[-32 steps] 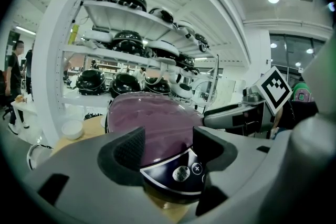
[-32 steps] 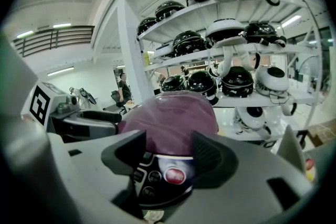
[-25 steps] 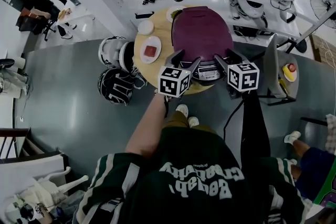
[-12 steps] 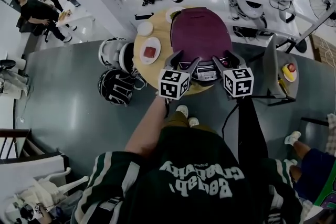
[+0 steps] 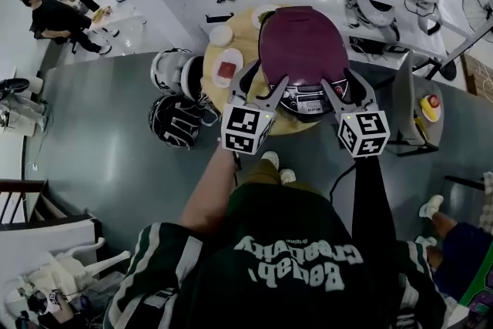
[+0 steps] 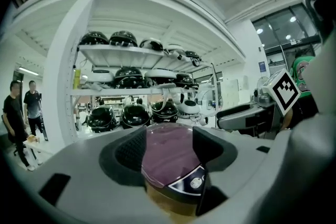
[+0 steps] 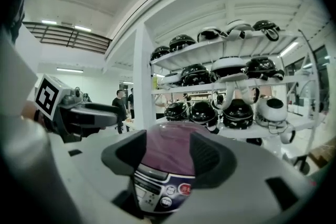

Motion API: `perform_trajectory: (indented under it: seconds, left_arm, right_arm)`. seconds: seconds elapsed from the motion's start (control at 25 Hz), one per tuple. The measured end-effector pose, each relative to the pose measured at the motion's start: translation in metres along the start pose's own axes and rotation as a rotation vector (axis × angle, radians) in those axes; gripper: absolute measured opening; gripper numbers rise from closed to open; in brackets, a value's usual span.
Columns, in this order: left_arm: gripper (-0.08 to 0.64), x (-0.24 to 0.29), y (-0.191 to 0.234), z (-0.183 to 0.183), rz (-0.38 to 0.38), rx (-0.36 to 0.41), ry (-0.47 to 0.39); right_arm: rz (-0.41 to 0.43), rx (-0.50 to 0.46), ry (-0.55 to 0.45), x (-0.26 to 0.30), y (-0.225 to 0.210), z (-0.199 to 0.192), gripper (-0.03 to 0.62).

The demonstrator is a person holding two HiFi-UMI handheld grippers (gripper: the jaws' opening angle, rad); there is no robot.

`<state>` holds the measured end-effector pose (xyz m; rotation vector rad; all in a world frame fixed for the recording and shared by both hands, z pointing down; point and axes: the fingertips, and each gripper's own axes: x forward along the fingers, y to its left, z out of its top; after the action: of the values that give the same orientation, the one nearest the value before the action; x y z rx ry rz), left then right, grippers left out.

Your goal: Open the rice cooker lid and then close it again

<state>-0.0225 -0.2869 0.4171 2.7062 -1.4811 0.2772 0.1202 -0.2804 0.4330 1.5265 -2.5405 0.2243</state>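
Rice cooker (image 5: pixel 300 50) sits on the round table (image 5: pixel 245 38) just ahead of both tongs, its maroon lid (image 5: pixel 299 38) down. Over the last second the left tongs (image 5: pixel 264 81) and right tongs (image 5: pixel 343 81) have lifted and drawn apart, ending at either side of the cooker's front. The lid has not stirred, so opening looks not yet begun (or already finished, I cannot tell which). Left jaws stand wide, gripping nothing; right jaws, also wide, are opening a little, pads off the cooker. Only the right gripper view shows the button panel (image 7: pixel 160 191) squarely between its jaws; only the head view shows a plate (image 5: pixel 226 67) left of the left tongs.
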Motion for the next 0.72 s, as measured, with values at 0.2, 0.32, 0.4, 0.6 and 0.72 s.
perform_trajectory:
  seconds: [0.2,0.32,0.4,0.6,0.72]
  left_arm:
    - [0.275,-0.024,0.008,0.023,0.028,0.000,-0.066]
    - [0.275,-0.029,0.014,0.032,0.049,0.012,-0.096]
    - [0.265,-0.032,0.017,0.033,0.066,0.026,-0.104]
    - [0.144,-0.039,0.021,0.038,0.109,0.047,-0.117]
    - [0.002,-0.040,0.020,0.039,0.116,0.046,-0.108]
  right_arm:
    - [-0.009,-0.017,-0.075,-0.013,0.010,0.022,0.270]
    - [-0.008,-0.037,-0.089,-0.013,0.014,0.030,0.255]
    - [-0.015,-0.058,-0.090,-0.012,0.016,0.032,0.215]
    - [-0.052,-0.068,-0.113,-0.017,0.016,0.041,0.034]
    - [-0.052,-0.047,-0.137,-0.022,0.014,0.046,0.003]
